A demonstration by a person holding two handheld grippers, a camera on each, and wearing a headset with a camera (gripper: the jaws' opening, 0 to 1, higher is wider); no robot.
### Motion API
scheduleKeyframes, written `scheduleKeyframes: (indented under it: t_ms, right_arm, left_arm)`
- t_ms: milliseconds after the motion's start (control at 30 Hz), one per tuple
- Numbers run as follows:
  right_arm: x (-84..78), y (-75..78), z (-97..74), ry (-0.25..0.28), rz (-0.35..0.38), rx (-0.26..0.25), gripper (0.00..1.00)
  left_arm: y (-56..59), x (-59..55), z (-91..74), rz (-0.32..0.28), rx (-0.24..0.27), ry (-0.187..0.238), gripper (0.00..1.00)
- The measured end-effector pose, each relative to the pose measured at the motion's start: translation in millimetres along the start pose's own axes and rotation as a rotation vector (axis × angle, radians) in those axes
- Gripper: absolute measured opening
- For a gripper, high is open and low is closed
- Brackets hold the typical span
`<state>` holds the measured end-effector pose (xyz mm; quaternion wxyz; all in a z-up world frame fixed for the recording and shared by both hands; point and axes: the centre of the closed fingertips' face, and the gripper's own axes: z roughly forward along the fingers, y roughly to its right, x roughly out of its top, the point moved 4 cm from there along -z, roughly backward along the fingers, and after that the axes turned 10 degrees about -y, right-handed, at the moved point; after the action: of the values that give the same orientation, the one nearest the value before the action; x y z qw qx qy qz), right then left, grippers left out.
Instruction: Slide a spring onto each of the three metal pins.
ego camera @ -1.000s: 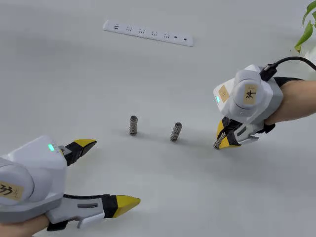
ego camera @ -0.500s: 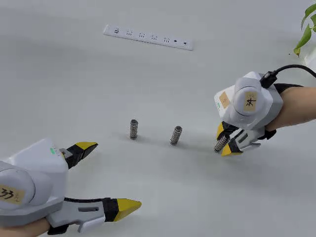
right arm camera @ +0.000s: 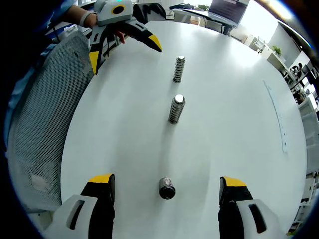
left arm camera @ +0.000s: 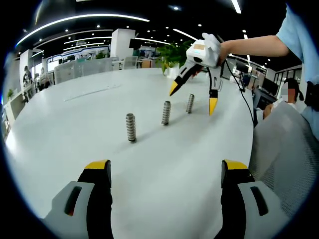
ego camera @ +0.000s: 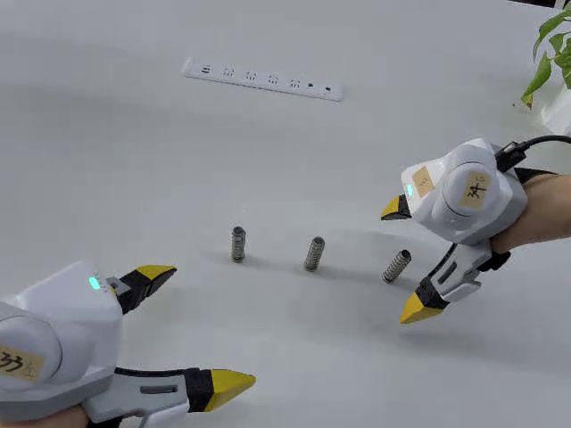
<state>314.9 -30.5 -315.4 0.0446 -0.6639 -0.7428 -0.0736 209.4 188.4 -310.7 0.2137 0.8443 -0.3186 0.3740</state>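
We judge the three small coiled steel springs (ego camera: 314, 253) mid-frame light, squashy, best pinched mid-coil; our white, yellow-tipped left gripper (ego camera: 198, 326) and right gripper (ego camera: 402, 261) gape empty

The left spring (ego camera: 238, 243) stands upright, the middle spring (ego camera: 314, 253) and right spring (ego camera: 397, 265) lean slightly, all in one row.

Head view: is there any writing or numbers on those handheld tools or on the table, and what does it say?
"33", handwritten: left sticker on the left gripper.
"34", handwritten: right sticker on the right gripper.
Smaller sticker beside it: too small to read.
Power strip markings: too small to read.
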Motion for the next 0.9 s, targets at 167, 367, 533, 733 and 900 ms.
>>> scheduleKeyframes:
  t_ms: [167,367,533,733,900]
  right_arm:
    - [0.1,-2.9,-1.9,0.037,0.040,-0.016,0.92]
    - [-1.2,-14.9,-4.8,0.096,0.111,-0.024,0.99]
    - [-4.9,-28.1,-8.5,0.143,0.171,-0.030,0.99]
    - [-13.2,-39.2,-12.8,0.185,0.252,-0.064,0.99]
    - [-18.3,-46.3,-24.1,0.304,0.357,-0.135,0.99]
  left_arm:
    - [0.1,0.3,-0.8,0.011,-0.001,-0.005,0.90]
    - [-0.8,1.0,-3.0,0.020,0.001,-0.010,0.91]
    - [-1.8,1.7,-6.4,0.030,0.005,-0.010,0.91]
    - [-1.4,1.2,-10.0,0.042,0.005,-0.020,0.91]
    - [-2.6,3.9,-12.9,0.049,0.008,-0.019,0.91]
